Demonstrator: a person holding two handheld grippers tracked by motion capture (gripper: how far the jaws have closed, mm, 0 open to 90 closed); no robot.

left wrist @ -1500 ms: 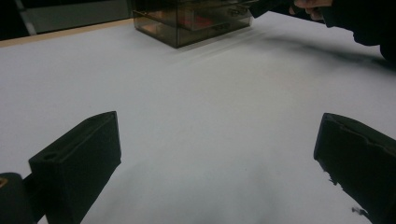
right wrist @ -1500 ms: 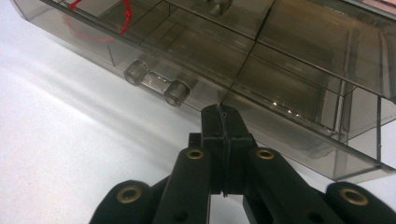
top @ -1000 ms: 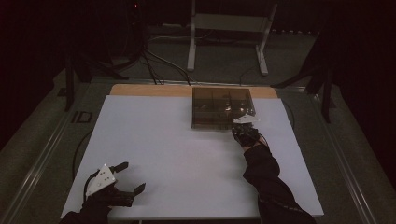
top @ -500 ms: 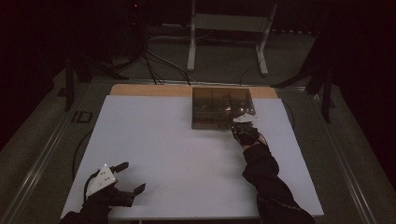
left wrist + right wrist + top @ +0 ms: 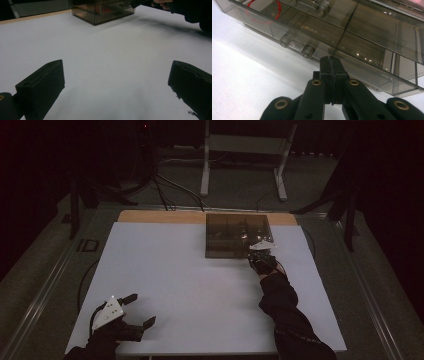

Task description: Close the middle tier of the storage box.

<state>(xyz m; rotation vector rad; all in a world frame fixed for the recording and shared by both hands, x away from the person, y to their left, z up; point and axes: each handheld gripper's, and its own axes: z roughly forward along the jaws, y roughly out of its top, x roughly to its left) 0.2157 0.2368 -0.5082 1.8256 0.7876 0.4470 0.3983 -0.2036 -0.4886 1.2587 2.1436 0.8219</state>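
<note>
I can't read any text, label, brand, number or sign in any of my three views. Nothing legible on the smoky clear plastic box (image 5: 238, 236), the white table top (image 5: 190, 285), or either gripper; the dim, dark surroundings give me no readable marks either.
</note>
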